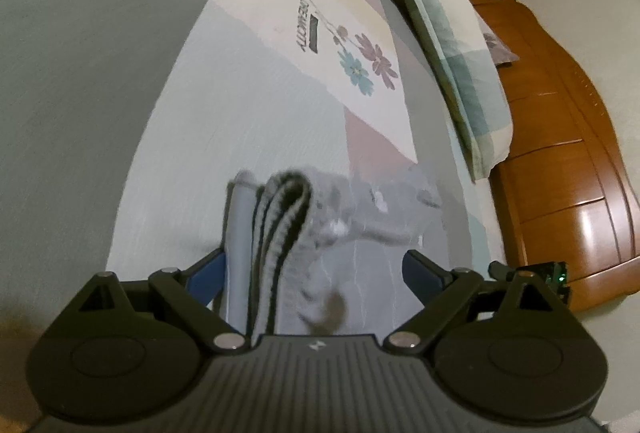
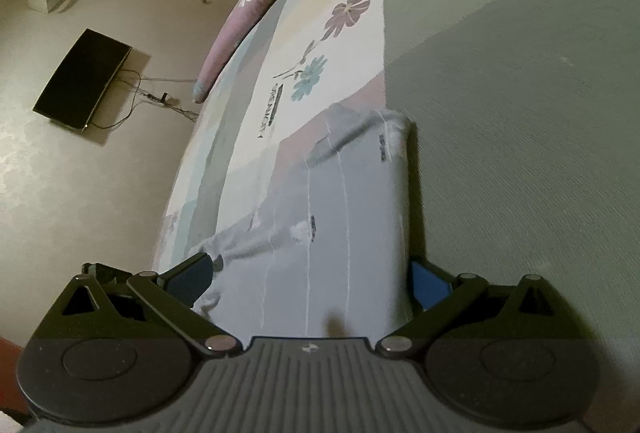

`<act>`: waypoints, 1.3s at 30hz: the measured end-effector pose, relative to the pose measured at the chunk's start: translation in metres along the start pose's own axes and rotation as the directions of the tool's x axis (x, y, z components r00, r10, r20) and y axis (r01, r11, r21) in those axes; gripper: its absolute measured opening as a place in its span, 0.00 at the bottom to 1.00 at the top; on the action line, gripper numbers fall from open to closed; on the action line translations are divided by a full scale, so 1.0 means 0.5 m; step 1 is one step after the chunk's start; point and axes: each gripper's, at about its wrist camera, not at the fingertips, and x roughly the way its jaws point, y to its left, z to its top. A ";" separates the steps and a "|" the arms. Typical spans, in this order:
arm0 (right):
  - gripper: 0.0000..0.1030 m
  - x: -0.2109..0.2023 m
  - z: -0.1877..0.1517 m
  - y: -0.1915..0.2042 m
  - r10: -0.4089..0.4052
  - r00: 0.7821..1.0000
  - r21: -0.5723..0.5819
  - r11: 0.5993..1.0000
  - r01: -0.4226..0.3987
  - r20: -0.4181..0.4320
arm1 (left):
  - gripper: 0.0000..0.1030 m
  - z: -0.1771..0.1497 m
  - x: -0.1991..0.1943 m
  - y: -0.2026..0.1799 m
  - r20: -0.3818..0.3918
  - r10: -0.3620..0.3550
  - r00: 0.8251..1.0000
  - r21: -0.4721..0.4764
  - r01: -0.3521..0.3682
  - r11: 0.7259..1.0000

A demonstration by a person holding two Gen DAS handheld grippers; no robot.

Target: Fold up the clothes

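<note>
left hand-held gripper (image 1: pixel 312 269): jaws wide | grey garment (image 1: pixel 360 265): between fingers, ungripped | right hand-held gripper (image 2: pixel 316 277): likewise

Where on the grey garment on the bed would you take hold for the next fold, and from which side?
Probably the striped ribbed hem of the grey garment, which stands up in a thick rolled loop. Come from the near side with the left gripper, whose open jaws already straddle it.
</note>
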 end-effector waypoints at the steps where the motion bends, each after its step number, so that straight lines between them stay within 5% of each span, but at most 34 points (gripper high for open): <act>1: 1.00 0.008 0.008 0.002 0.002 1.000 -0.006 1.000 -0.002 -0.006 | 0.90 0.008 0.005 0.003 0.001 -0.009 1.000 -0.007 0.009 1.000; 9: 1.00 0.045 0.045 0.012 0.003 0.999 -0.025 1.000 -0.004 -0.044 | 0.90 0.014 0.013 0.010 -0.056 -0.055 0.997 -0.046 0.052 0.998; 16: 1.00 0.006 -0.013 0.009 0.032 0.993 -0.018 0.999 -0.034 -0.116 | 0.90 -0.036 -0.006 0.038 -0.148 -0.141 0.979 -0.114 0.125 0.986; 28: 1.00 0.063 0.040 0.015 0.076 0.993 0.009 0.997 -0.075 -0.094 | 0.91 0.027 0.052 0.016 -0.185 -0.177 0.967 -0.056 0.170 0.984; 34: 1.00 0.023 -0.015 0.011 0.112 0.985 0.010 0.994 -0.111 -0.134 | 0.91 -0.017 0.024 0.040 -0.198 -0.233 0.952 -0.087 0.220 0.972; 39: 1.00 0.043 0.004 0.014 0.106 0.987 0.016 0.994 -0.105 -0.118 | 0.91 0.034 0.073 0.006 -0.221 -0.202 0.954 -0.038 0.198 0.979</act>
